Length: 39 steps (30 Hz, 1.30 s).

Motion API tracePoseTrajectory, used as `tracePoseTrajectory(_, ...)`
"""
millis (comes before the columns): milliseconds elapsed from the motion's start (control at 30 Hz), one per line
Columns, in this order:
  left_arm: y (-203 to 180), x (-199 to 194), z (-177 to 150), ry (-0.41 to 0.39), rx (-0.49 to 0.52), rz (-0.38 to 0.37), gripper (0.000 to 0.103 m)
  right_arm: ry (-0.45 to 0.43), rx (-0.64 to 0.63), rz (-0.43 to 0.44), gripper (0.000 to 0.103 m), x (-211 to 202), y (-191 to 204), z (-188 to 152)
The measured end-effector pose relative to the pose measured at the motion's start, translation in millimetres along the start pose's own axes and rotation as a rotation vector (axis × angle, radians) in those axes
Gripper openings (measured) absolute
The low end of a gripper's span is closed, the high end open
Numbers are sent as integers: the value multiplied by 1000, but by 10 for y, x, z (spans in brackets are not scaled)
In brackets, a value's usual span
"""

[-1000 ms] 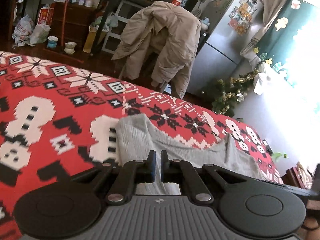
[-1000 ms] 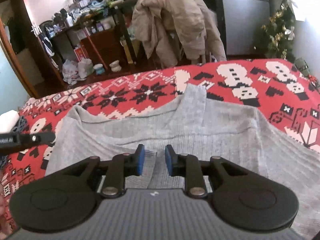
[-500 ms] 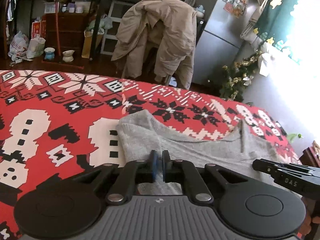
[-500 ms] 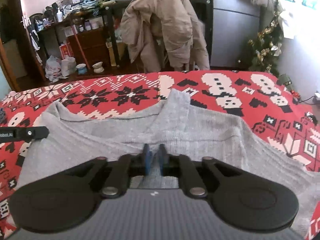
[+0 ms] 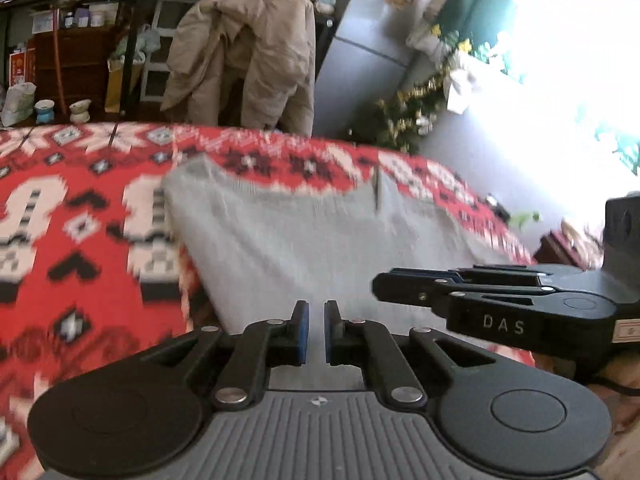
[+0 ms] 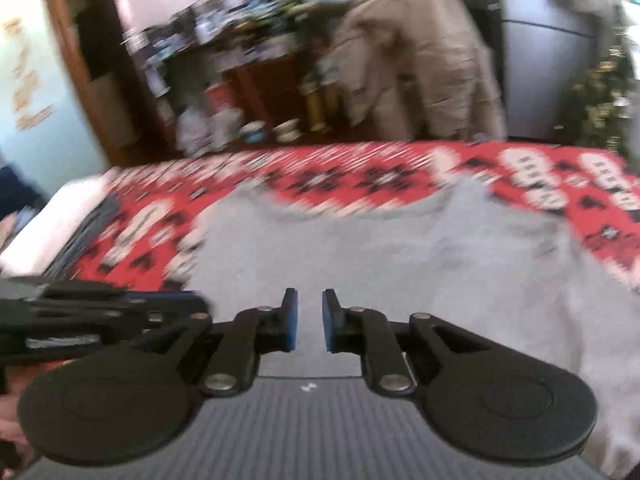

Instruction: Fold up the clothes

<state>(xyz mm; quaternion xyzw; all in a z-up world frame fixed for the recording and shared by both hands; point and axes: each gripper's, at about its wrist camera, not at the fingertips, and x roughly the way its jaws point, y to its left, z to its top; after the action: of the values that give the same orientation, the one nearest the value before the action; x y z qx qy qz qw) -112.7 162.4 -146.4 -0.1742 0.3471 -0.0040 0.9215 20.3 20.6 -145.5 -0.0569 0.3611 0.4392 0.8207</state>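
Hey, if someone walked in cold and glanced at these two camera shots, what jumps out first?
The loud red patterned blanket fills the mid-ground, with a gray sweater spread flat across it. Nearest the lens, the left gripper and right gripper hover over the sweater's near edge, jaws slightly apart. Behind, a beige coat is draped over a chair.

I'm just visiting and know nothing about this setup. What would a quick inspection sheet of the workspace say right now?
Surface: red patterned knit blanket covering the work area.
Job's things: grey knitted sweater spread flat on the blanket.
Clutter: nothing seen on the blanket.
Grippers: left tool and right tool both open, empty, over the sweater's near edge.
Cables: nothing seen.
Surroundings: beige padded coat draped over a chair, grey metal fridge, crowded shelves.
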Motion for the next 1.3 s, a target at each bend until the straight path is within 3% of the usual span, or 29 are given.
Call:
tracePoseTrajectory(100,22,-57,-142,13,-4,7,6,36,-30,47,14,-36,173,-207)
tracePoseTrajectory(233,49,-141,-296,26,-5,19,6,53,-94,13,14,-128,251,-424)
tracePoseTrajectory(367,26,-275,-358,10,18,52,6,49,-72,19,14,-308,182,-505)
tracePoseTrajectory(533,-8,-466,-391,-64,-23,98,7,-33,-77,24,11,-452,306,-440)
tracePoseTrajectory(600,-5,-558,-368,-92,-34,115,28,-51,-98,53,7,-400,436,-378)
tracePoseTrajectory(633,-10,-597,-352,-102,-30,127,33,-58,-107,65,7,-362,502,-354)
tracePoseTrajectory(733,-35,-675,-298,-117,-10,161,39,-20,-136,65,7,-161,654,-332)
tracePoseTrajectory(867,-70,-732,-268,-99,8,187,61,41,-164,23,2,-32,703,-444)
tracePoseTrajectory(967,-101,-769,-258,-73,8,191,63,58,-150,26,2,-159,665,-528)
tracePoseTrajectory(1100,-164,-864,-257,-67,20,215,74,27,-134,13,3,-447,611,-550)
tracePoseTrajectory(1167,-213,-912,-246,-63,30,263,77,22,-116,7,7,-580,580,-515)
tracePoseTrajectory(1233,-254,-966,-247,-65,40,300,82,19,-106,-5,26,-694,539,-479)
tracePoseTrajectory(1300,-296,-1032,-265,-74,59,309,86,20,-116,-21,36,-780,524,-453)
